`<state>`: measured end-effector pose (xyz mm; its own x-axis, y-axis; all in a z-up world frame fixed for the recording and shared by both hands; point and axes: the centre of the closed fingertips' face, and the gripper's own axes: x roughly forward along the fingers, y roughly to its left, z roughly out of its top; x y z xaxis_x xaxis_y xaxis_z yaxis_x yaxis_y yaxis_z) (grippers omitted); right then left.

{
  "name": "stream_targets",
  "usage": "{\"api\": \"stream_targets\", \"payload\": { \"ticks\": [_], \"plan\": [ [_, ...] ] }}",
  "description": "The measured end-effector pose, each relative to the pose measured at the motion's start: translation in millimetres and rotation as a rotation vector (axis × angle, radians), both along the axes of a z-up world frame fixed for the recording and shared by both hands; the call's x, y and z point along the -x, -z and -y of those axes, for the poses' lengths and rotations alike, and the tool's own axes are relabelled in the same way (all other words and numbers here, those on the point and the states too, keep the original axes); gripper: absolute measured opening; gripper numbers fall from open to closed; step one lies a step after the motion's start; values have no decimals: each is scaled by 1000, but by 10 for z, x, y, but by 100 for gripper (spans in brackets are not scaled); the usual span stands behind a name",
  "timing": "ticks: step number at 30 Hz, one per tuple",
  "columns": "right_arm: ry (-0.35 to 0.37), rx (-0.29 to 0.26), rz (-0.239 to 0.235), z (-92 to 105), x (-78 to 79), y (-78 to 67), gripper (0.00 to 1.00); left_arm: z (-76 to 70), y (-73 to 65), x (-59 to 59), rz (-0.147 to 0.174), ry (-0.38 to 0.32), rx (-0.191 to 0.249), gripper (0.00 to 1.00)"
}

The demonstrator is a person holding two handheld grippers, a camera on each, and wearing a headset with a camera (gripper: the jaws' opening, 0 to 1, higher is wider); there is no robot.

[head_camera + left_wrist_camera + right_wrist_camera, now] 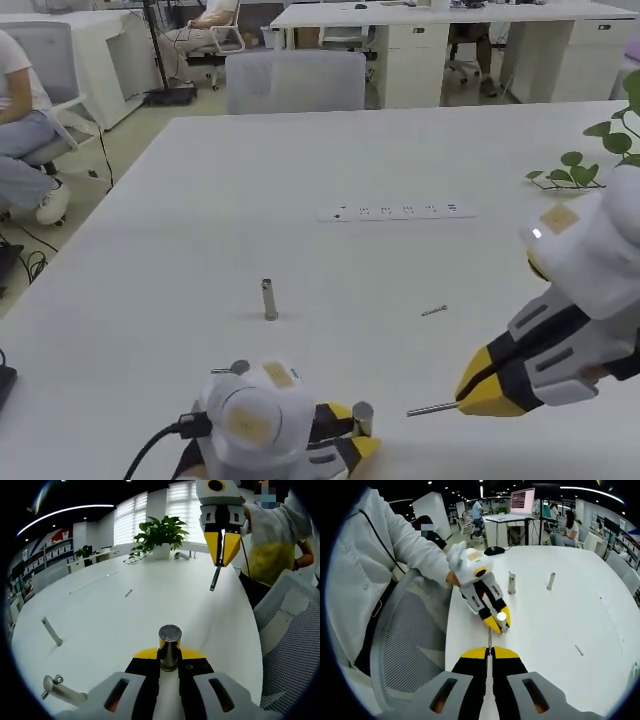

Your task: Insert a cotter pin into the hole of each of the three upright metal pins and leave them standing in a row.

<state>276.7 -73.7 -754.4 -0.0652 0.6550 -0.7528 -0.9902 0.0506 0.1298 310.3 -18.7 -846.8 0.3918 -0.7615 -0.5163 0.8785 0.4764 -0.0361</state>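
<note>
My left gripper (170, 656) is shut on an upright metal pin (170, 639) at the table's near edge; the same gripper (360, 440) and pin (362, 413) appear low in the head view. My right gripper (490, 652) is shut on a thin cotter pin (489, 637) whose tip points at the held pin (501, 616), a short gap away. In the head view the cotter pin (432, 408) juts left from the right gripper (472, 398). A bare metal pin (269, 299) stands mid-table. Another pin (238, 369) with a cotter pin through it (59, 686) stands behind the left gripper.
A loose cotter pin (434, 311) lies on the white table (400, 160) right of centre. A power strip (396, 211) is set flat further back, and a potted plant (600, 150) is at the far right. A mesh chair (405, 645) is near the table edge; people sit beyond.
</note>
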Motion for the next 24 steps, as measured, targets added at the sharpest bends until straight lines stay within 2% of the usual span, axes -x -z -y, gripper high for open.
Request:
{"api": "stream_targets", "payload": {
  "ticks": [2,3,5,6,7,11,18,22,24],
  "plan": [
    [1,-2,-2,-4,0,11,3,1,-4,25,1,55,5,11],
    [1,-3,-4,-7,4,18,3,-4,-5,29,12,79,-3,11],
    [-3,0,-6,-10,15,40,3,5,-4,66,0,127,4,11],
    [-3,1,-8,-12,19,47,3,8,-4,70,15,153,-5,11],
    [-2,0,-11,-15,22,54,3,9,-3,84,12,178,-6,11],
    [-3,-2,-13,-24,33,69,3,28,1,110,18,235,-9,11],
    [-4,0,-15,-41,60,79,3,47,6,149,21,302,-18,11],
    [-5,0,-15,-47,66,78,3,45,10,149,23,308,-21,12],
    [-4,0,-14,-49,64,74,3,35,30,150,10,292,-30,12]
  ]
}}
